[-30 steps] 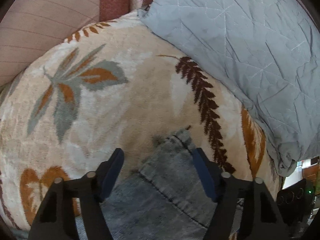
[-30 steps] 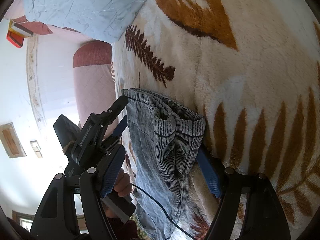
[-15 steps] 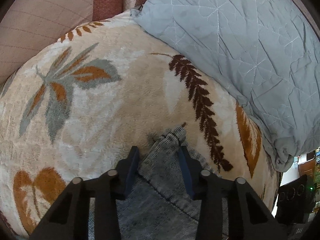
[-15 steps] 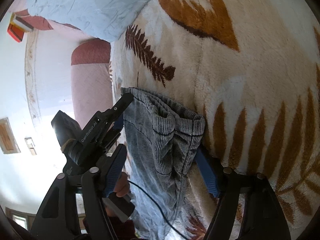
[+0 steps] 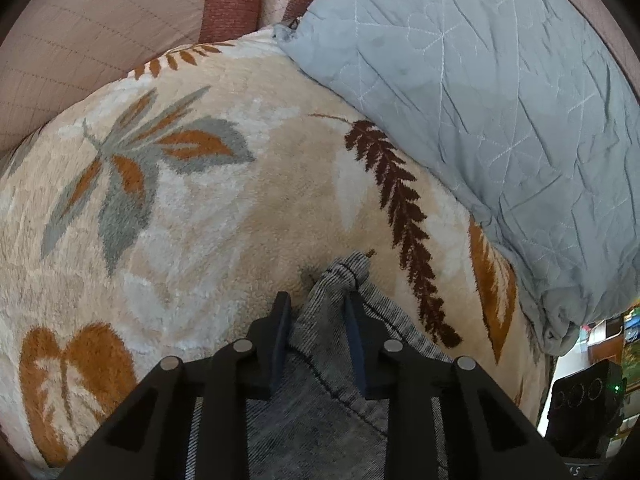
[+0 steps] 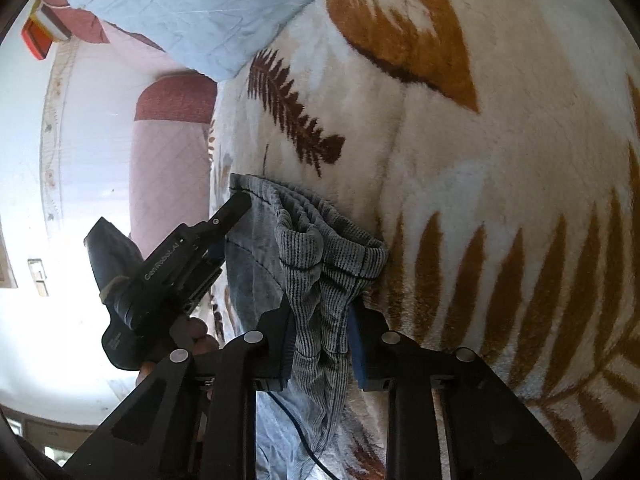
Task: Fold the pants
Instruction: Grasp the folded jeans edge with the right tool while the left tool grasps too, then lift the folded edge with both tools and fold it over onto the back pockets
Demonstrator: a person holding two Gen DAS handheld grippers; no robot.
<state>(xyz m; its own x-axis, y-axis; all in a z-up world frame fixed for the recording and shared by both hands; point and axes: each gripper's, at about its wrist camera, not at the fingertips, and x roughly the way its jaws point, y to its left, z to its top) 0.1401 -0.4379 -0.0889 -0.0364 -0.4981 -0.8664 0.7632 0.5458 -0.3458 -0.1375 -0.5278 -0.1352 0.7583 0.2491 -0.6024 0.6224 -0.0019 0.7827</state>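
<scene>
The grey denim pants (image 5: 320, 408) lie on a cream blanket with a leaf pattern (image 5: 200, 220). My left gripper (image 5: 318, 306) is shut on one corner of the pants' edge, bunching the cloth between its blue pads. In the right wrist view the pants (image 6: 316, 264) hang in folds, and my right gripper (image 6: 320, 312) is shut on the other corner of the same edge. The left gripper (image 6: 236, 208) also shows there, pinching the far corner, with a hand on its handle.
A grey-blue quilted pillow (image 5: 500, 120) lies on the blanket at the upper right, and shows in the right wrist view (image 6: 192, 8). A pink and red padded headboard (image 5: 120, 32) stands behind. A black device (image 5: 584, 412) sits past the bed's right edge.
Both grippers have closed on the pants' edge, from wide open a second ago. The cloth now bunches between the pads.
</scene>
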